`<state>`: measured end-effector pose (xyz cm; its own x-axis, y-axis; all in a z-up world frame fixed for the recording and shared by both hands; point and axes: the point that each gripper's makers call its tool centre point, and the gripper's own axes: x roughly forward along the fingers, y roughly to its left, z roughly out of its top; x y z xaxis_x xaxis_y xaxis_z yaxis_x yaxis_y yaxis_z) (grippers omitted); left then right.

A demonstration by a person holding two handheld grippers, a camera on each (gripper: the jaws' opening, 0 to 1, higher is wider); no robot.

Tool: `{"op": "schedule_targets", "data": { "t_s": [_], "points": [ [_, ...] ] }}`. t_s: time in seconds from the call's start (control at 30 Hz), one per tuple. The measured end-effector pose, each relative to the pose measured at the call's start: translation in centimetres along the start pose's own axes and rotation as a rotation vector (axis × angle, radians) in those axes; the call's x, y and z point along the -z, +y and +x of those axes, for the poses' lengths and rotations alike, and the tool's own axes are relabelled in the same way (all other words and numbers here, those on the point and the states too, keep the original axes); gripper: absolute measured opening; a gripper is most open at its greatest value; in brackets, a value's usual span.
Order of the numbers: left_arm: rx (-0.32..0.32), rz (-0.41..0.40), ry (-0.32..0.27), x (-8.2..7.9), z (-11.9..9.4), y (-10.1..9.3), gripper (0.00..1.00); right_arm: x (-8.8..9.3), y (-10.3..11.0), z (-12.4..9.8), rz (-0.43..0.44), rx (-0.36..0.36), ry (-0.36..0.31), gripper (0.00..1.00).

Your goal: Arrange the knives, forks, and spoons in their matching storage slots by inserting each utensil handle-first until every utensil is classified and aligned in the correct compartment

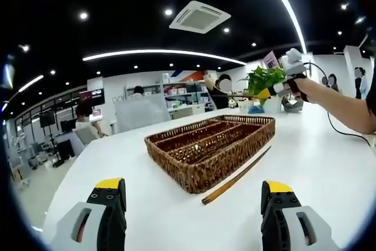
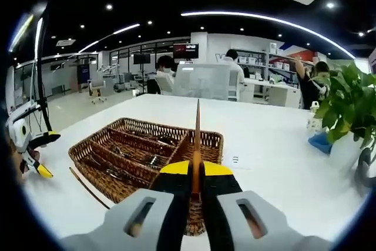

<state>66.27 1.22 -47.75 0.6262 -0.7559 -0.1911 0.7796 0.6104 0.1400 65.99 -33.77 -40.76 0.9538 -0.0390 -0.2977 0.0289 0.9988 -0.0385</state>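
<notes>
**Right claw's got a stick, left is idle**

Right gripper (image 2: 197, 176) is clamped on a thin wooden utensil (image 2: 197, 145), pointing up mid-frame over the wicker tray (image 2: 94, 166). Left gripper (image 1: 191, 195) hangs wide open, empty, at the frame's bottom. Risk, I'd say: held that near one end, it could pivot and snag a divider. The left gripper view adds a second stick (image 1: 235, 177) on the table (image 1: 317, 163), touching the tray's near wall; the right gripper view shows metal utensils (image 2: 154, 160) already in slots.

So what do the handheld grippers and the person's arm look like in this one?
Both grippers have pale grey moulded jaws with slotted cut-outs, black inner faces and yellow tips: left gripper, right gripper. In the left gripper view, a thin black cable trails below the forearm, with a dark sleeve edge at the elbow.
</notes>
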Motion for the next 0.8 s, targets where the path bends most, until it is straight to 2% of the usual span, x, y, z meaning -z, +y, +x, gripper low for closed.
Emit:
{"op": "schedule_targets", "data": {
  "t_s": [0.5,0.8],
  "points": [
    [-0.001,0.001,-0.005,0.0,0.2,0.2,1.00,0.3,-0.1,1.7,0.022,0.003,0.017,0.03],
    [-0.001,0.006,-0.007,0.0,0.3,0.2,1.00,1.3,0.6,2.1,0.015,0.003,0.035,0.03]
  ]
}}
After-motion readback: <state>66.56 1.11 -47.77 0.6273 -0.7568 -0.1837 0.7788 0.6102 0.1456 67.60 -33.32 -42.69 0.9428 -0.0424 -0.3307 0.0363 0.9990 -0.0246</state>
